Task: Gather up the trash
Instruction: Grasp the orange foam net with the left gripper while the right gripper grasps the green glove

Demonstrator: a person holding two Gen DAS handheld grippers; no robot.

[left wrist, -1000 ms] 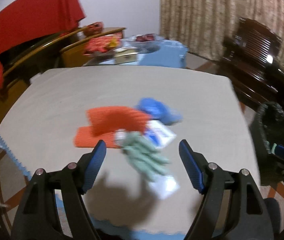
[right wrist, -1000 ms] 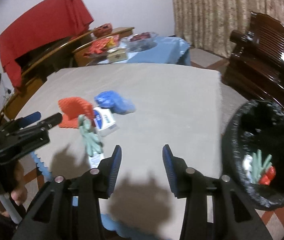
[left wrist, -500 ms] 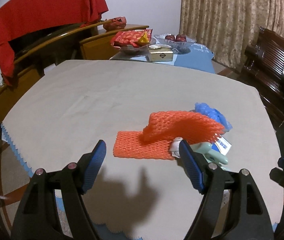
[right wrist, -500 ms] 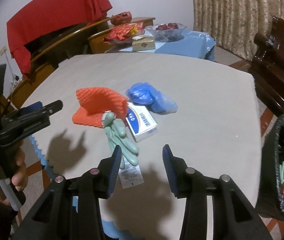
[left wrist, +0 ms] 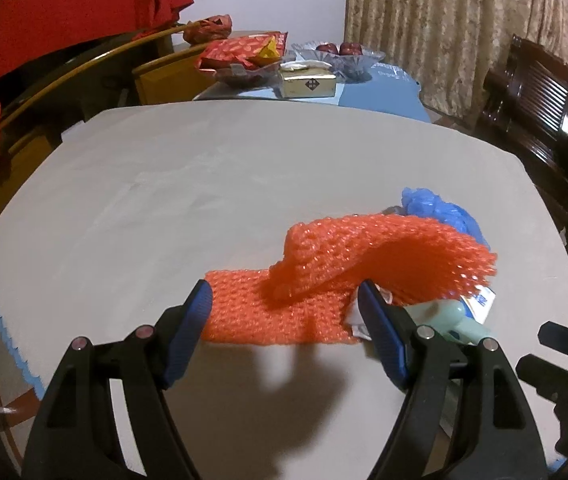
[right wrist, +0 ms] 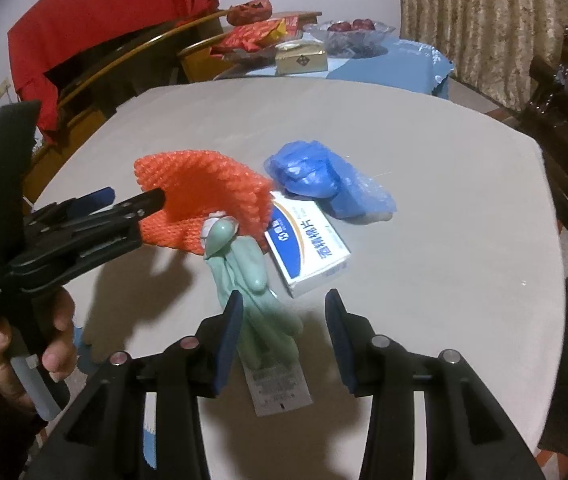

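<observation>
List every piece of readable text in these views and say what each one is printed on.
"酒精棉片": large blue characters on the white and blue box, beside the orange foam net.
Small print on the same box: too small to read.
Paper tag under the green glove: print blurred, unreadable.
Dark emblem on the gold box on the far table: unreadable.

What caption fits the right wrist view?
Open right tongs over a green glove; left tongs at orange foam netting.

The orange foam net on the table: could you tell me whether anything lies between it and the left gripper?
Nothing visible does: the open left gripper already straddles the orange foam net, no object lying between.
</observation>
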